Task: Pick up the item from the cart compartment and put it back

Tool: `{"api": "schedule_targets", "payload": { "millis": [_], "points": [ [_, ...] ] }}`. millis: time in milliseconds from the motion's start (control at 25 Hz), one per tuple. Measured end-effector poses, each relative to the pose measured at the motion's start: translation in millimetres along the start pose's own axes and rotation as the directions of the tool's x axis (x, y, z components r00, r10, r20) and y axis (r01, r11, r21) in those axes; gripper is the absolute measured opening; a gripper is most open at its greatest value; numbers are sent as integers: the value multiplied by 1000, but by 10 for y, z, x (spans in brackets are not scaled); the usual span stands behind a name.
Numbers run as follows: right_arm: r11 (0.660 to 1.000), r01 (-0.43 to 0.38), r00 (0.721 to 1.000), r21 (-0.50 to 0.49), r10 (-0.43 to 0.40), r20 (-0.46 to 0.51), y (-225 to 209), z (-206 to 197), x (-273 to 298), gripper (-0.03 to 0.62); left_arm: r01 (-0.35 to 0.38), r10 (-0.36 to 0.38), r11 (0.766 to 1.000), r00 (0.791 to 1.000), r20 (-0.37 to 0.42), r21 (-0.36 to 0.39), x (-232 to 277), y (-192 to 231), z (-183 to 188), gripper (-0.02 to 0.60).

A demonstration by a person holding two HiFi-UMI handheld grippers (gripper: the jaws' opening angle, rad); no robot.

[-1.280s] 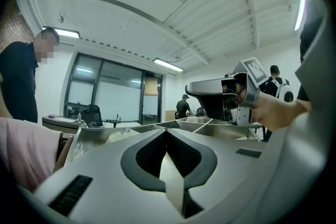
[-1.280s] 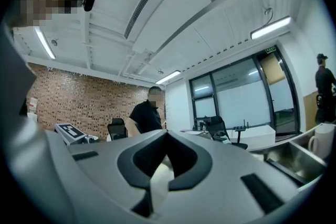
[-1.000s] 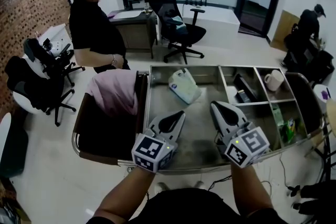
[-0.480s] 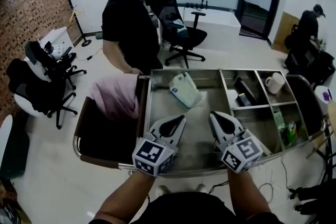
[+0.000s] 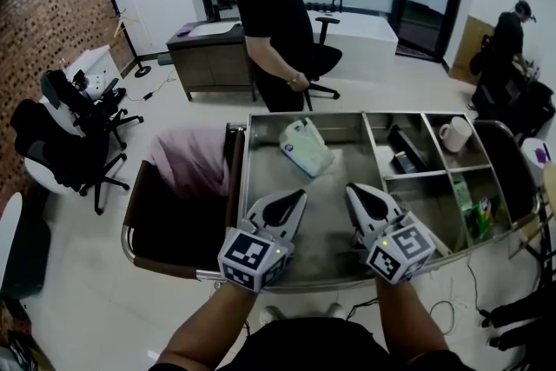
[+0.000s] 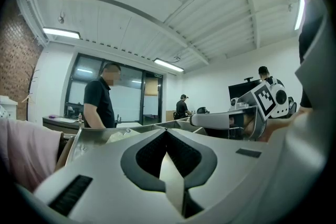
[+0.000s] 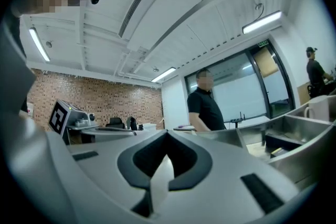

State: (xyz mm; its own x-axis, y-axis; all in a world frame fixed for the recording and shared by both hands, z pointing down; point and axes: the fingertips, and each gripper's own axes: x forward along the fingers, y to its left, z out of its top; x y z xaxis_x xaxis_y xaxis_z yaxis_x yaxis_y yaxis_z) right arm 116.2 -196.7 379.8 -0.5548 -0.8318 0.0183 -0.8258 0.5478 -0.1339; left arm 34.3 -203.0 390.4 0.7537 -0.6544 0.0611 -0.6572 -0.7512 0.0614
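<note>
Lying in cart compartment (image 5: 327,187): white bag (image 5: 304,149).

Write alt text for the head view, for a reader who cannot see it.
The left gripper and right gripper, both shut and empty, point into the large compartment of a steel cart, where a white pouch lies at the far end. A mug stands in a far right compartment; a person in black stands behind the cart.
</note>
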Motion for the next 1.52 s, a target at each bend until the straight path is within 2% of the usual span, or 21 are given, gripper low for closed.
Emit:
{"api": "schedule_targets", "payload": {
  "millis": [440,1520],
  "points": [
    [1000,-18,1000,15,18,-17,25,-49,6,11,9,-9,1000,1000,-2,10,5,-25,-7,0],
    [999,-27,998,-25,26,-50,83,-76,33,11,16,-16,1000,1000,-7,11,13,-36,-9,0]
  ]
}}
